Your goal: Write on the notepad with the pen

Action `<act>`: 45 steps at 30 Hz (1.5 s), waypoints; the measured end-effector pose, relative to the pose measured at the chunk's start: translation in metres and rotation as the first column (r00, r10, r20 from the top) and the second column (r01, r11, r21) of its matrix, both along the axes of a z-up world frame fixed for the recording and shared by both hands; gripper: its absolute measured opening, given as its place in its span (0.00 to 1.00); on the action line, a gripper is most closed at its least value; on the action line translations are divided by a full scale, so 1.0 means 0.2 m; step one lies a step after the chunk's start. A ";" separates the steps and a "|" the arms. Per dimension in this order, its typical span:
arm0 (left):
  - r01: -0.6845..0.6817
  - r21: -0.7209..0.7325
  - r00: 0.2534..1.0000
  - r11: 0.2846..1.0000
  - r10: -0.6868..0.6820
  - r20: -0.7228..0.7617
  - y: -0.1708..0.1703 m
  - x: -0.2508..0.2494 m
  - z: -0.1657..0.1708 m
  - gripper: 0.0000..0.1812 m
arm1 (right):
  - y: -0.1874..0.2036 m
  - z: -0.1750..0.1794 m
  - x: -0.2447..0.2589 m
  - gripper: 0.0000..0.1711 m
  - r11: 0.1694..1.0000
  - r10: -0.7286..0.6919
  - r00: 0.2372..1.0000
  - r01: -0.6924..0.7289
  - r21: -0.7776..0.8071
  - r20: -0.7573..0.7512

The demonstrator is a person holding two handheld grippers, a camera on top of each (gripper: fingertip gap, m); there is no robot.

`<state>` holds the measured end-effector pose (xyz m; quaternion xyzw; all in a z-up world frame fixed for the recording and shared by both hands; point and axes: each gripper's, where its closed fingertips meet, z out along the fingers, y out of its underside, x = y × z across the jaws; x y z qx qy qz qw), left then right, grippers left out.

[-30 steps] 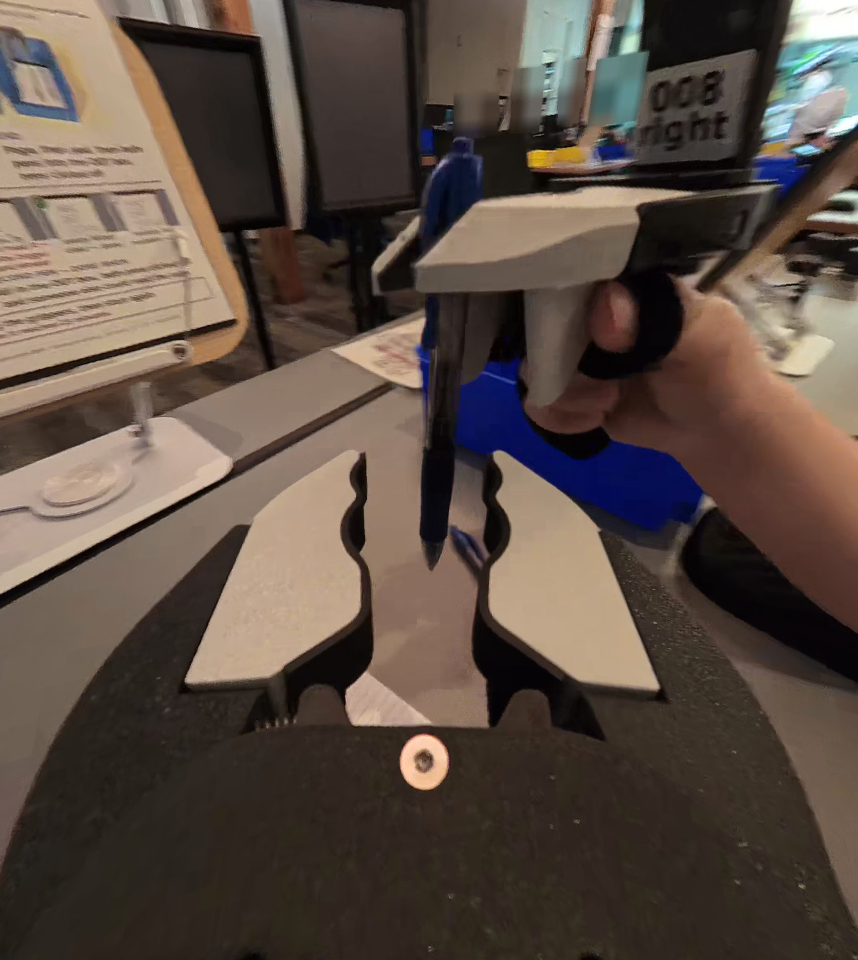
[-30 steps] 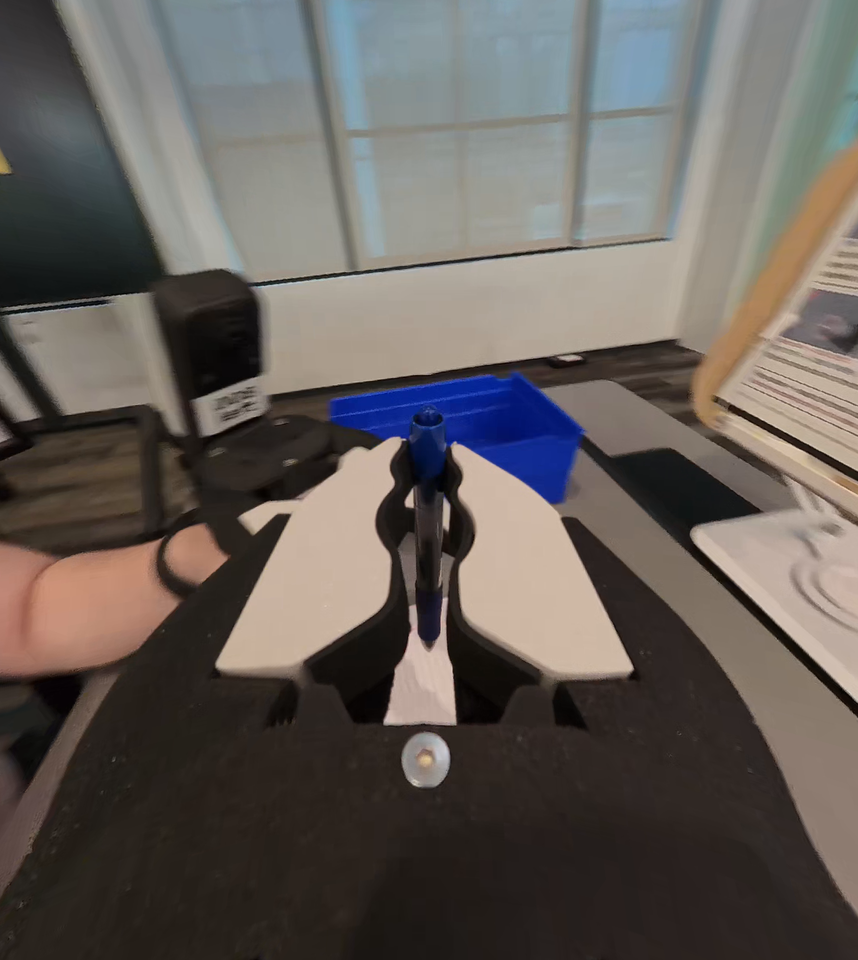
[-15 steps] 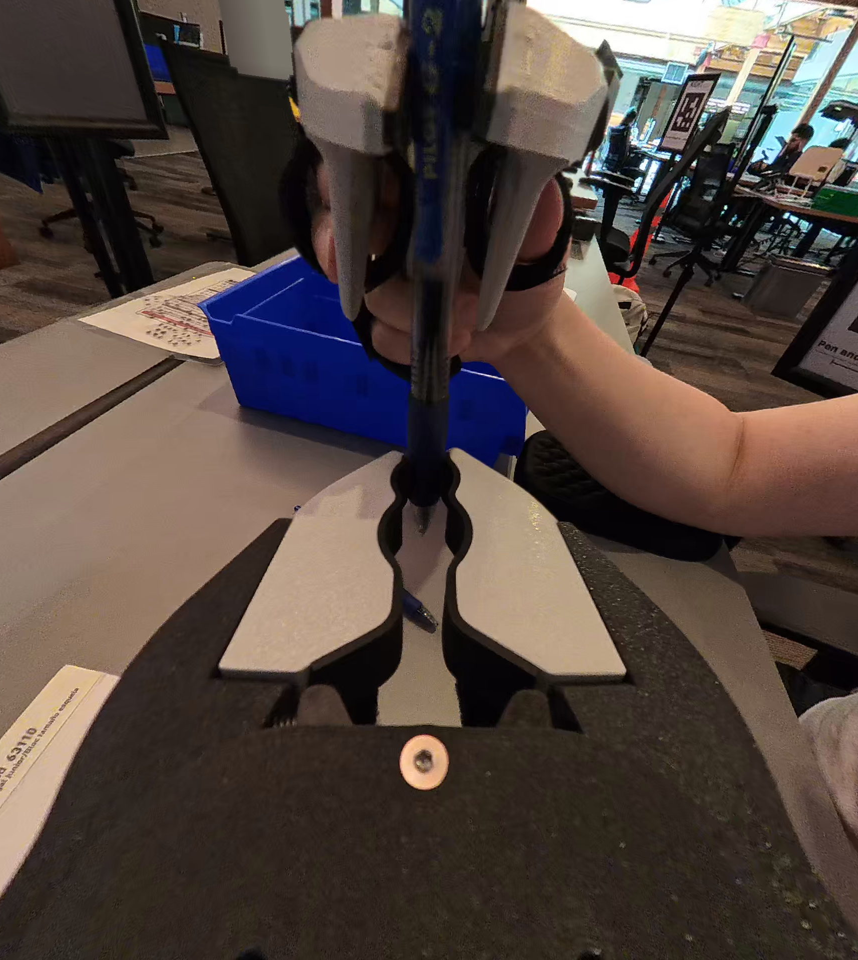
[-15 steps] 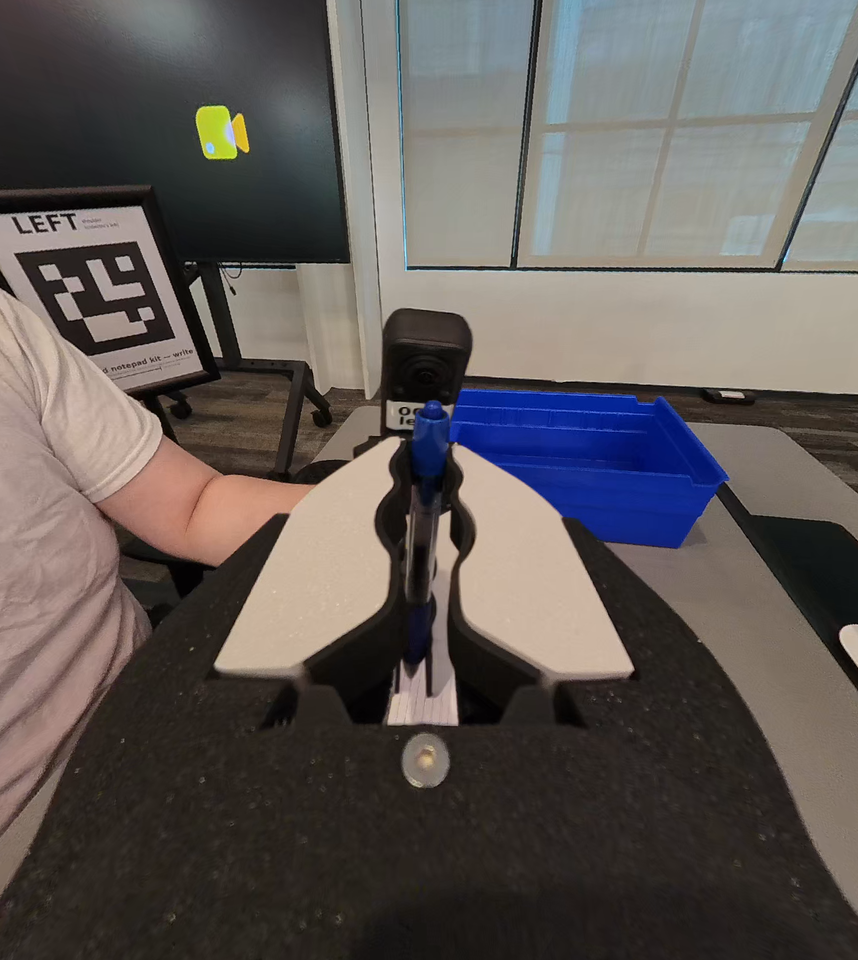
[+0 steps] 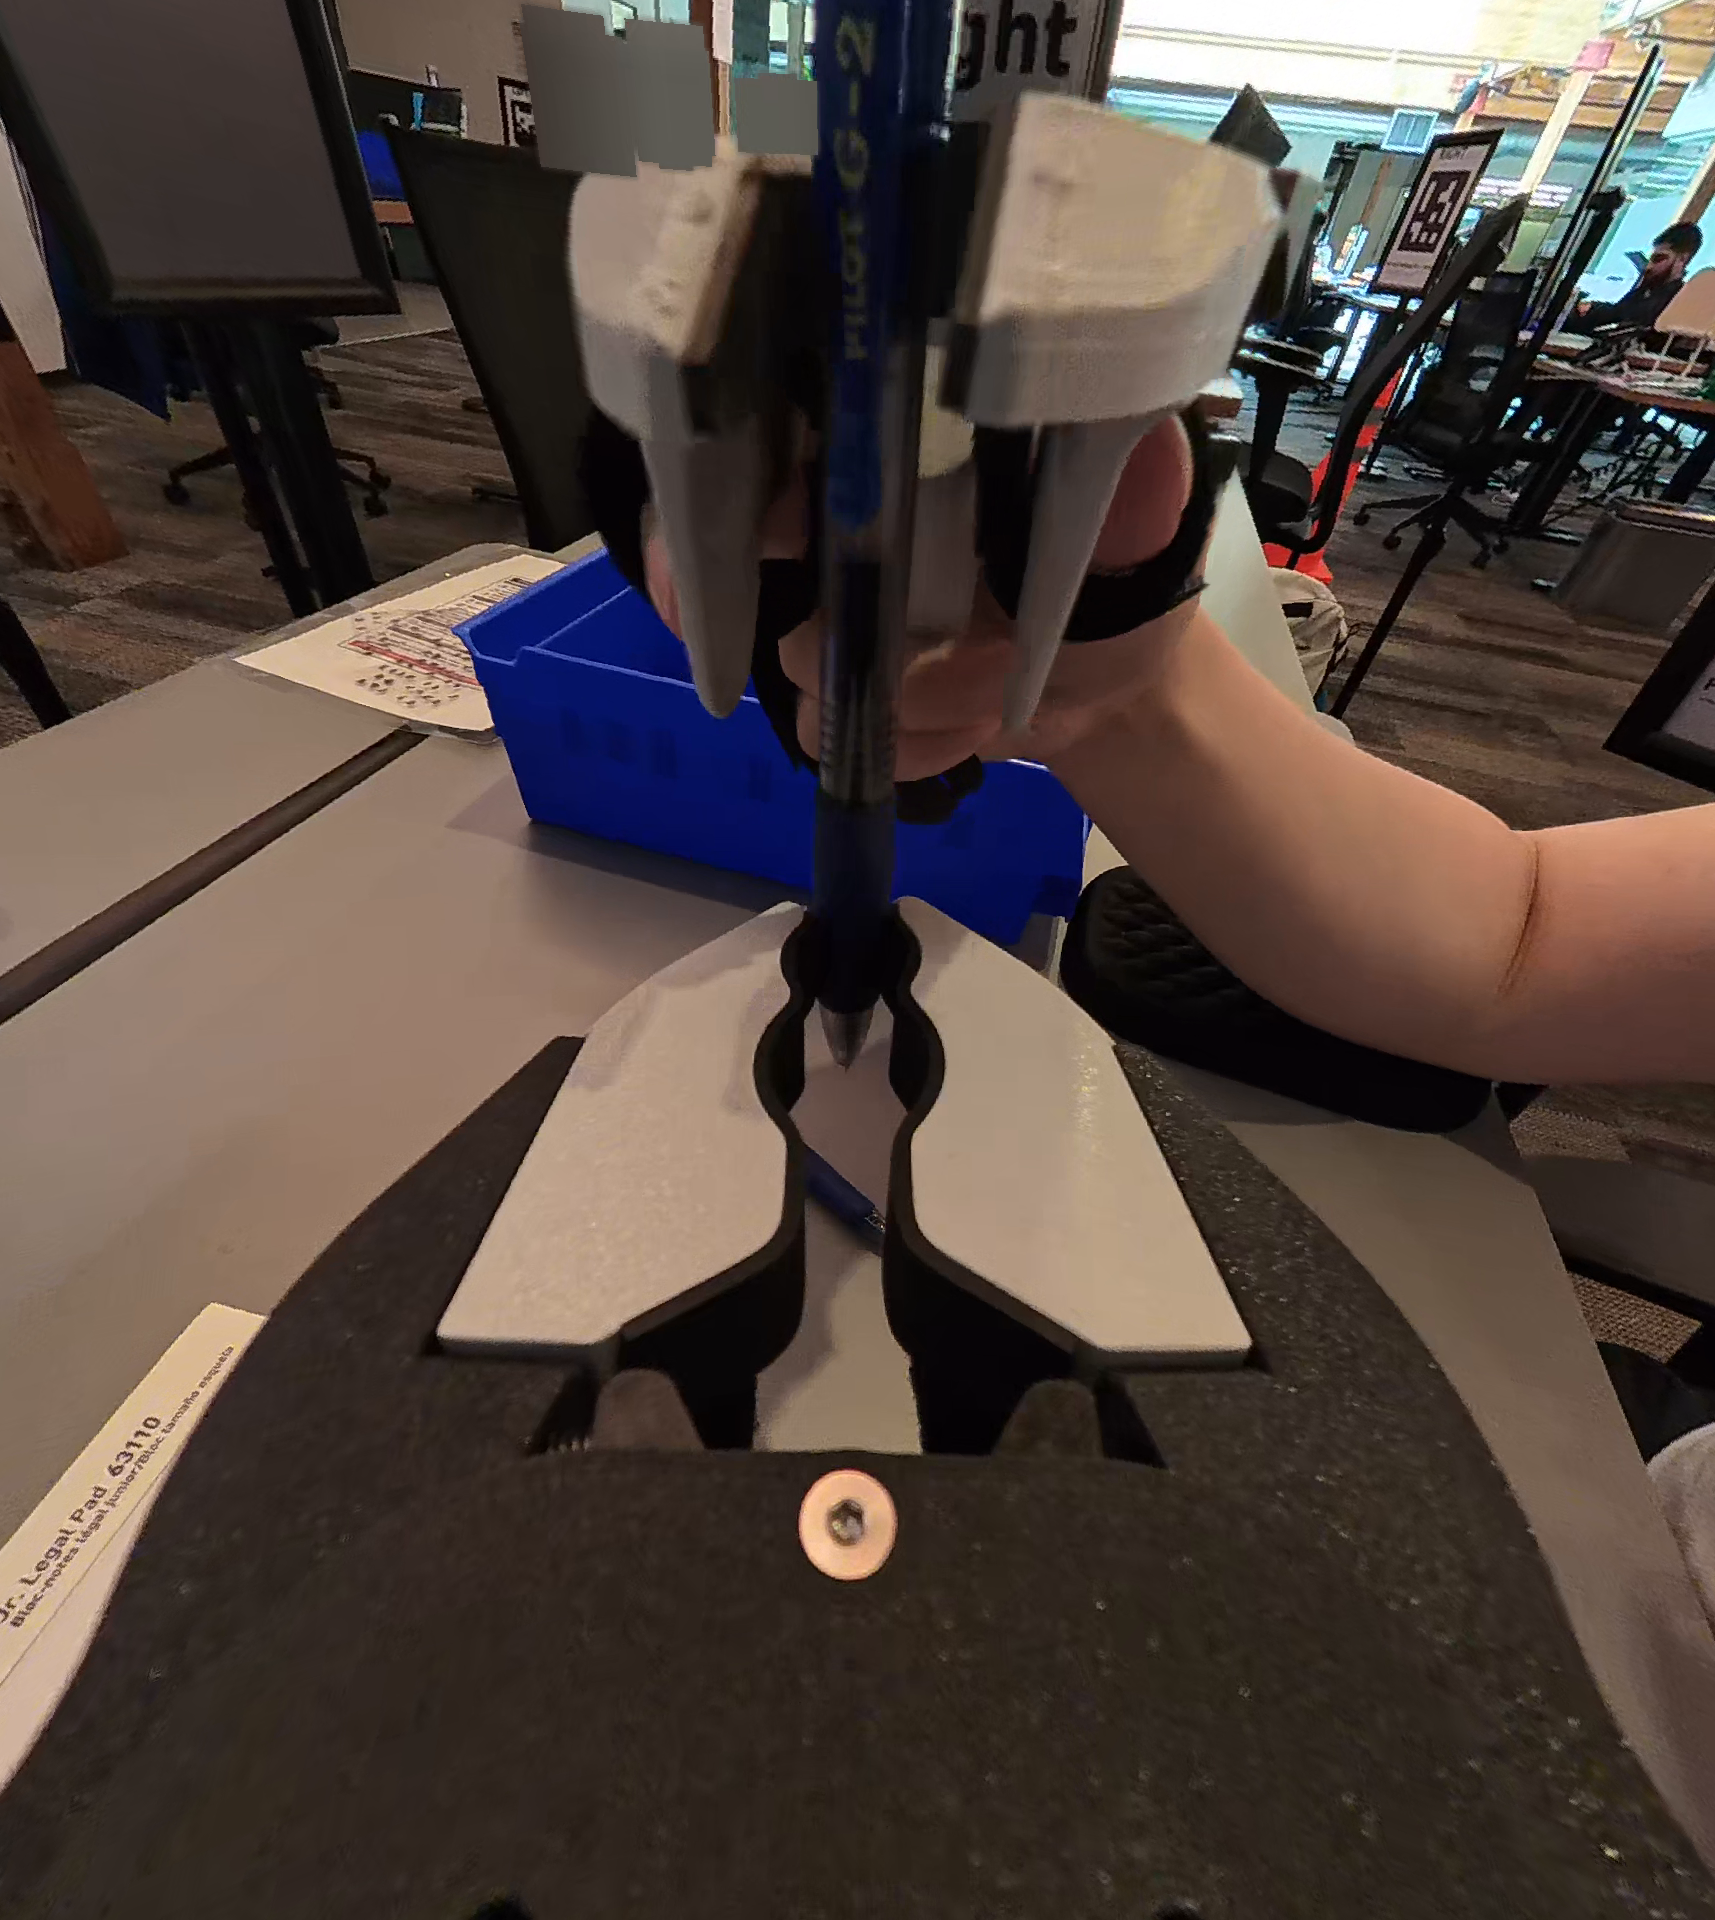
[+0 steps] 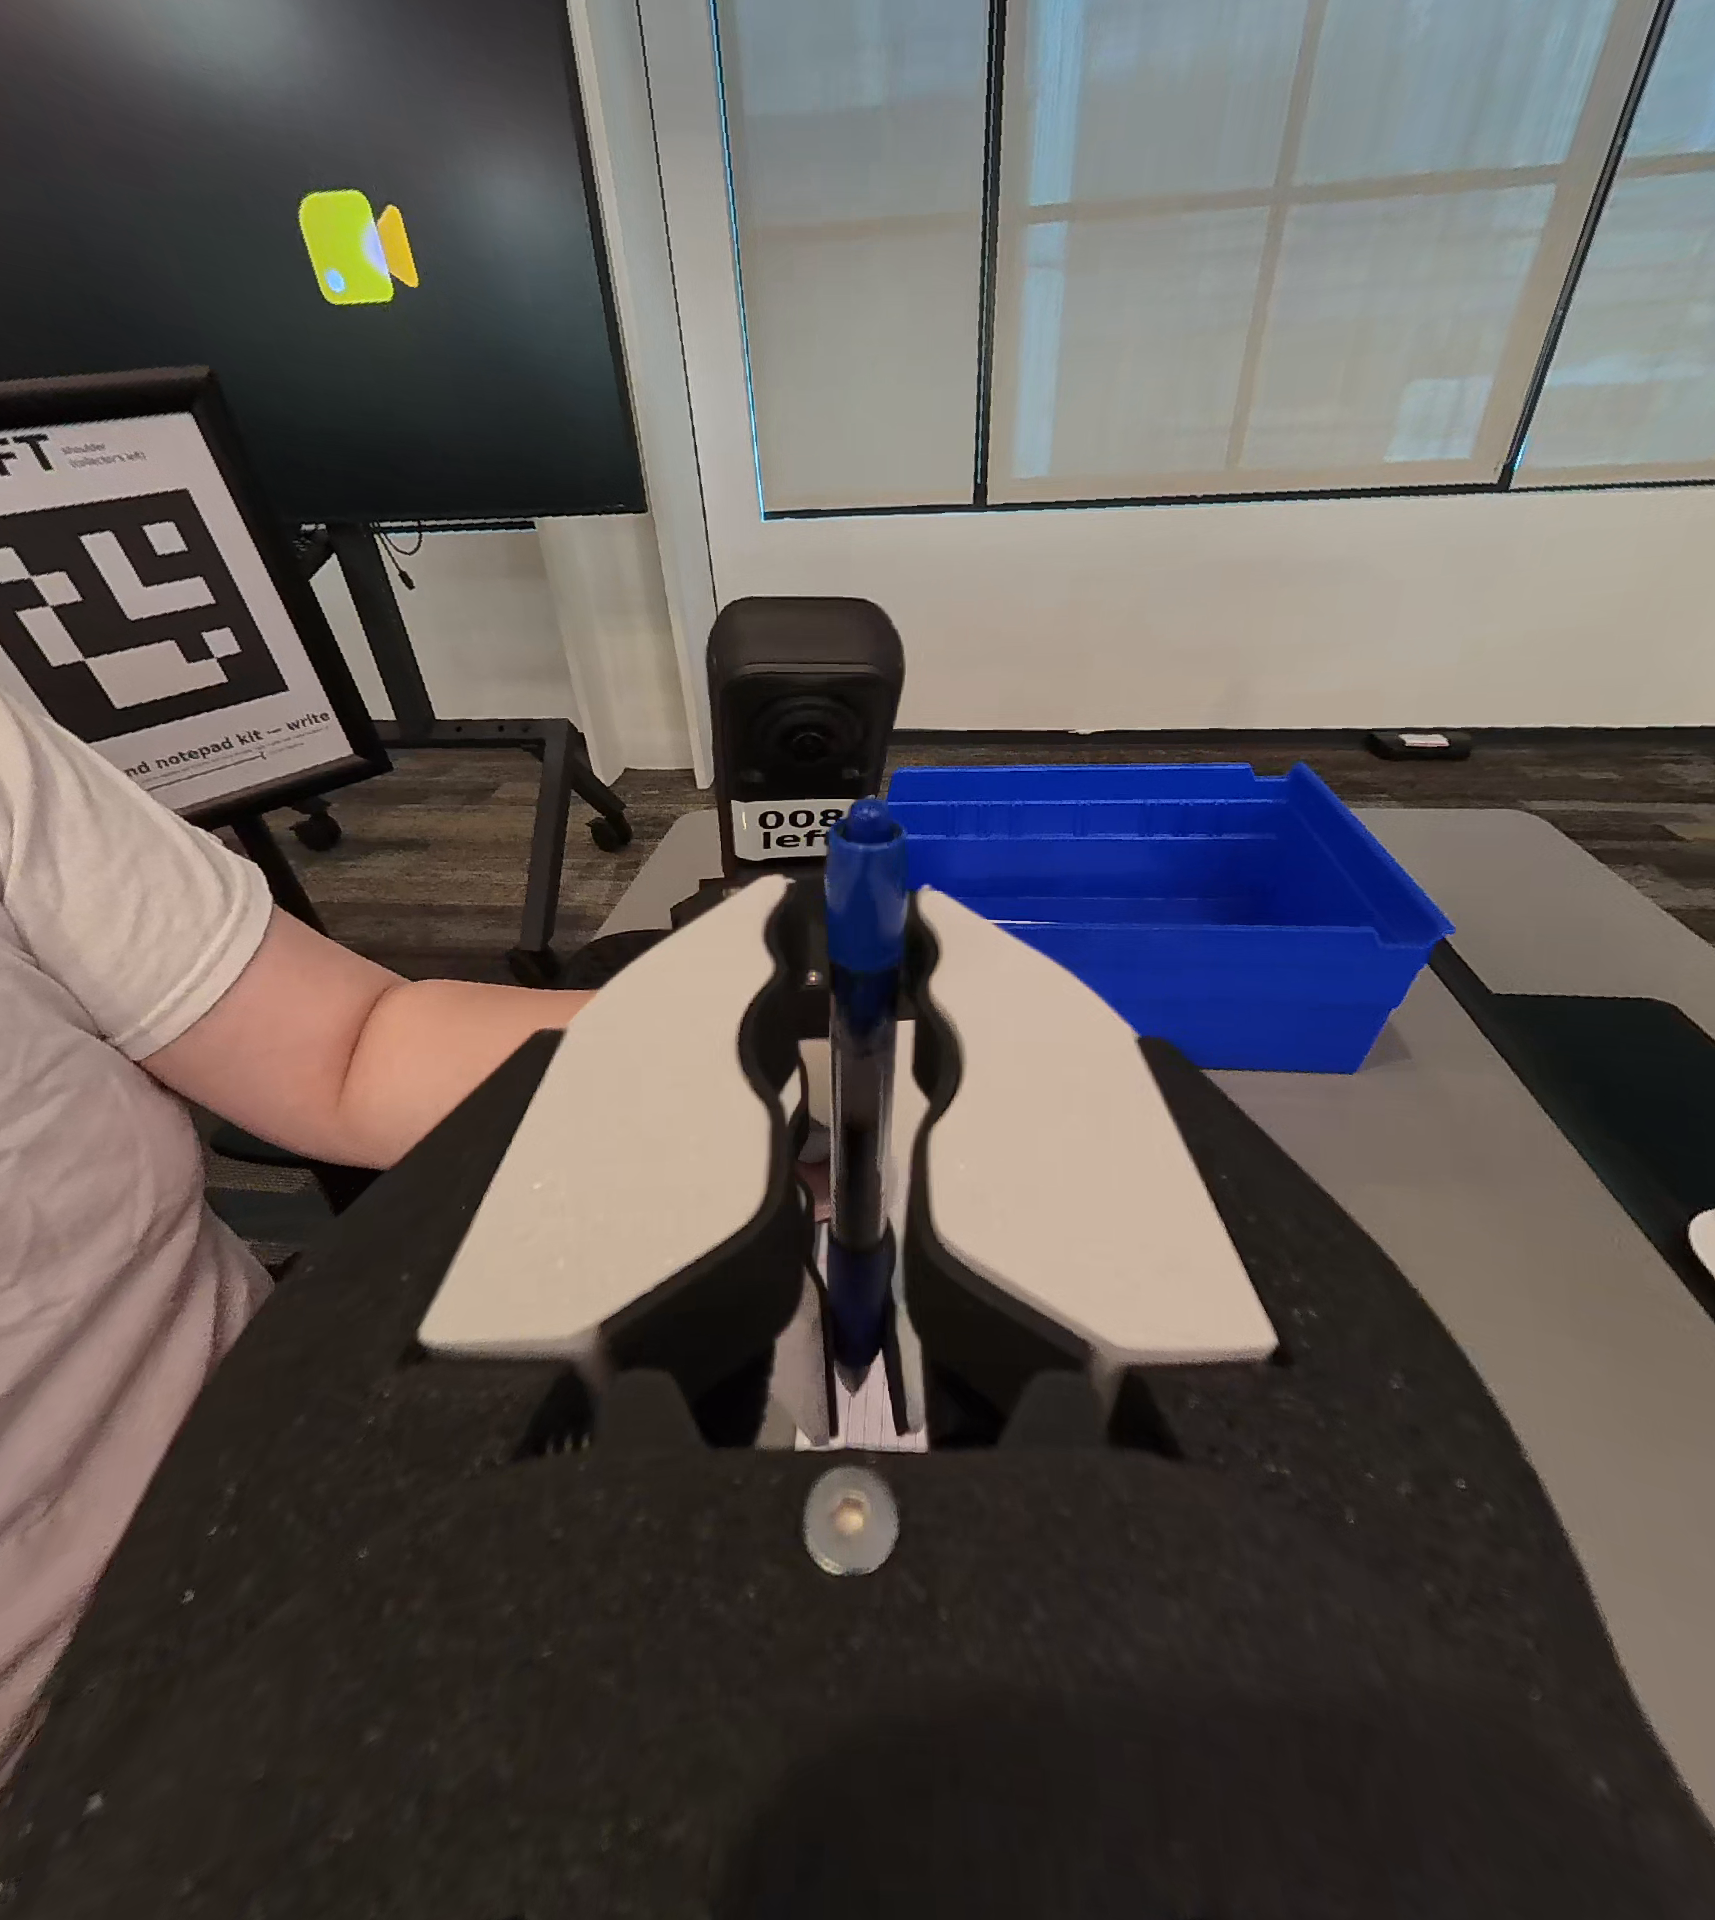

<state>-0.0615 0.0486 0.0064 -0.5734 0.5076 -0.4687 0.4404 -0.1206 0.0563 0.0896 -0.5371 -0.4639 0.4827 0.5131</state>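
Note:
A blue pen (image 5: 858, 468) stands upright, tip down, above the grey table (image 5: 261, 1039). My right gripper (image 5: 874, 520) is shut on its barrel; in the right wrist view it (image 6: 853, 904) clamps the pen (image 6: 858, 1039). My left gripper (image 5: 848, 925) faces the right one and its jaws are closed on the pen's dark grip just above the tip. The notepad (image 5: 32, 1538) lies at the lower left. Its lined paper (image 6: 874, 1439) shows under the pen tip in the right wrist view.
A blue bin (image 5: 624, 748) stands behind the pen, also in the right wrist view (image 6: 1196, 935). A black pad (image 5: 1248, 1018) lies to the right. A small blue piece (image 5: 848, 1205) lies on the table. A person's arm (image 5: 1352, 883) reaches in from the right.
My left gripper has swung round to face the right gripper and narrowed its jaws onto the pen's lower end. The right gripper still holds the pen upright.

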 end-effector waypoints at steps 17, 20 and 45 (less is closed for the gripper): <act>-0.012 -0.012 1.000 1.000 0.012 -0.003 0.01 -0.01 -0.02 0.06 | 0.02 -0.01 0.01 0.03 0.998 0.015 1.000 -0.016 -0.065 -0.020; -0.036 0.003 0.999 0.999 0.036 0.001 0.03 -0.01 -0.02 0.06 | 0.04 -0.01 0.02 0.03 0.997 0.001 1.000 -0.003 -0.077 -0.026; 0.001 0.077 0.997 0.997 -0.007 0.083 -0.04 -0.21 0.58 0.00 | 0.19 0.26 0.37 0.03 0.931 -0.365 0.913 0.358 -0.068 -0.184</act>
